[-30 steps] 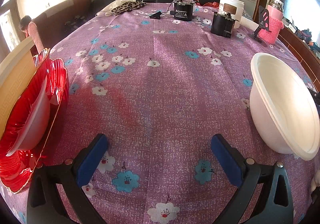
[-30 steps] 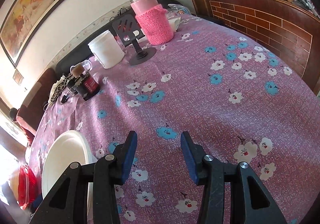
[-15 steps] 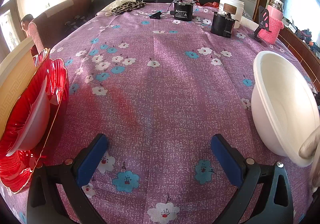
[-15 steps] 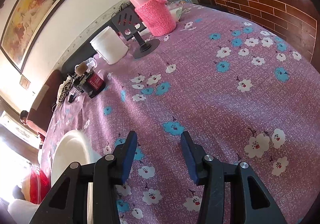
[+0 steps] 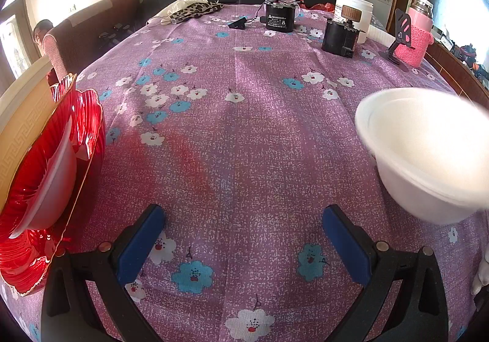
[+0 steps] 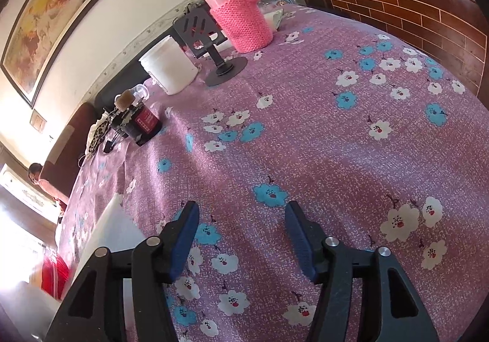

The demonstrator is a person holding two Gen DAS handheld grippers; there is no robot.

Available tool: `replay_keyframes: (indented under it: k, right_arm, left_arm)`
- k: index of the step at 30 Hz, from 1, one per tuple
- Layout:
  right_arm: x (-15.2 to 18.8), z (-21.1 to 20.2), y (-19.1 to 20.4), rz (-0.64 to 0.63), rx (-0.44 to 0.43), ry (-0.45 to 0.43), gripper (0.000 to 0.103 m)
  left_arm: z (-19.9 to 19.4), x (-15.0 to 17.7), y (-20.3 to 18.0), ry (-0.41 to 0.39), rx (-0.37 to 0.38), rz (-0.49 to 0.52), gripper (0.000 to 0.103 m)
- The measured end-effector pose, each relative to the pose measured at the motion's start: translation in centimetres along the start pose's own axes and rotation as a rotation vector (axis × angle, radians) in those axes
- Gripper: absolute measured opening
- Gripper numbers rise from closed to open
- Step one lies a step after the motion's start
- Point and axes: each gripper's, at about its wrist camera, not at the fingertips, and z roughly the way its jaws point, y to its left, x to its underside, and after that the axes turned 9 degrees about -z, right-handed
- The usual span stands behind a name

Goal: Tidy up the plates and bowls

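Observation:
A white bowl (image 5: 428, 146) is at the right in the left wrist view, blurred and tilted, close above or on the purple flowered cloth; its edge shows at the left of the right wrist view (image 6: 110, 232). A red ribbed plate (image 5: 52, 177) with a translucent white bowl (image 5: 52, 186) in it sits at the left table edge. My left gripper (image 5: 244, 244) is open and empty over the cloth between them. My right gripper (image 6: 241, 238) is open and empty; the white bowl lies just left of its left finger.
At the far side stand a black motor (image 5: 279, 18), a black grinder (image 5: 339, 36), a white jar (image 5: 354, 15), a phone stand (image 5: 400, 36) and a pink flask in a knitted sleeve (image 5: 417, 36). A beige box (image 5: 21, 115) is behind the red plate.
The white bowl has shifted left toward the table's middle and tipped, now blurred with motion. The right gripper view has swung and tilted. The left gripper has not moved.

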Motion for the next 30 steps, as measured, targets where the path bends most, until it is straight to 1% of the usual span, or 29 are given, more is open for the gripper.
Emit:
replay_keyframes:
  k: [3,4,6,7,8,9,10,12,16,19,30]
  right_arm:
    - [0.0,0.1,0.3,-0.018,0.006,0.000,0.066]
    - [0.1,0.1,0.4,-0.024,0.006,-0.003,0.068]
    - [0.3,0.2,0.6,-0.040,-0.017,-0.030,0.076]
    - [0.4,0.3,0.6,-0.045,-0.037,-0.051,0.085]
    - [0.6,0.4,0.5,-0.043,-0.075,-0.072,0.095]
    - [0.8,0.4,0.0,-0.025,-0.144,-0.095,0.099]
    - [0.7,0.3,-0.2,-0.019,-0.160,-0.102,0.102]
    - [0.7,0.3,-0.5,-0.003,-0.184,-0.109,0.102]
    - [0.6,0.3,-0.3,-0.004,-0.185,-0.109,0.102]
    - [0.7,0.1,-0.8,0.015,-0.211,-0.121,0.102]
    - [0.8,0.1,-0.8,0.014,-0.214,-0.122,0.102]
  left_arm:
    - [0.0,0.0,0.0,0.000,0.000,0.000,0.103]
    - [0.0,0.0,0.0,0.000,0.000,0.000,0.103]
    - [0.0,0.0,0.0,0.000,0.000,0.000,0.103]
    - [0.0,0.0,0.0,0.000,0.000,0.000,0.103]
    - [0.0,0.0,0.0,0.000,0.000,0.000,0.103]
    - [0.0,0.0,0.0,0.000,0.000,0.000,0.103]
    - [0.0,0.0,0.0,0.000,0.000,0.000,0.103]
    - [0.0,0.0,0.0,0.000,0.000,0.000,0.103]
    - [0.0,0.0,0.0,0.000,0.000,0.000,0.103]
    - [0.0,0.0,0.0,0.001,0.000,0.000,0.103]
    - [0.0,0.0,-0.1,0.001,0.000,0.000,0.103]
